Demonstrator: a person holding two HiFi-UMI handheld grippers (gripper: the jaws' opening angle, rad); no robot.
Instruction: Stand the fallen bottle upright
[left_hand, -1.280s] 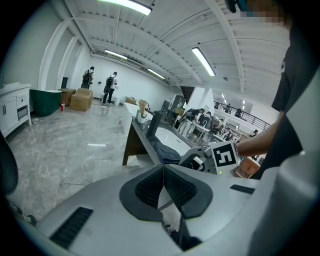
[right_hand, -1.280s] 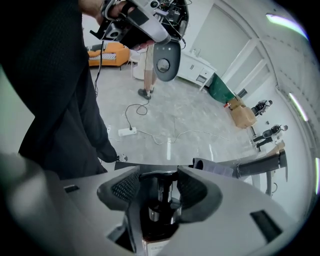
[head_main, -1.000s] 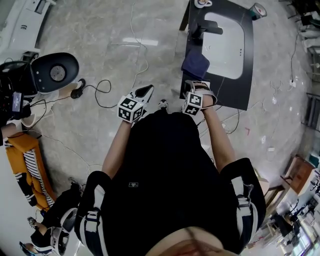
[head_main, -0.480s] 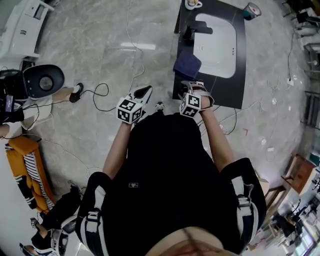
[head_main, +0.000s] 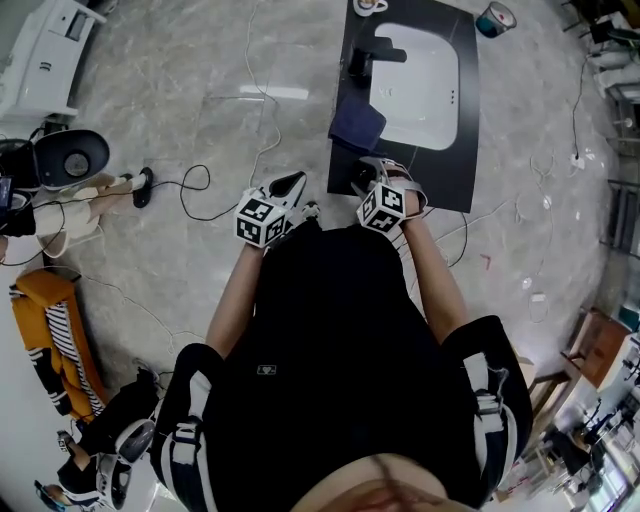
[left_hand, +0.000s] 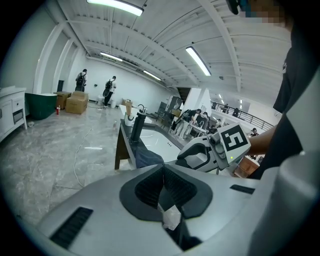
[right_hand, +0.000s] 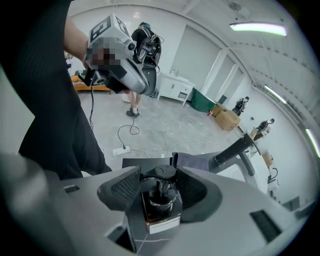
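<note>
In the right gripper view a small dark bottle (right_hand: 160, 202) with a black pump cap and a white label sits between the jaws; my right gripper (right_hand: 159, 180) is shut on it. The head view shows that gripper (head_main: 380, 172) at the near edge of a black counter (head_main: 462, 150) with a white sink (head_main: 415, 75). My left gripper (head_main: 292, 184) hangs over the floor just left of the counter. Its jaws (left_hand: 162, 172) are shut on a crumpled white scrap (left_hand: 170, 217). The bottle itself is hidden in the head view.
A dark blue cloth (head_main: 357, 122) lies on the counter's left part beside a black faucet (head_main: 365, 58). A cup (head_main: 370, 5) and a teal cup (head_main: 492, 18) stand at the far corners. Cables (head_main: 190, 185) trail over the marble floor; a round black device (head_main: 70, 158) stands left.
The counter has shifted left and closer in the head view, so my right gripper now reaches its near edge. Both grippers keep the same hold.
</note>
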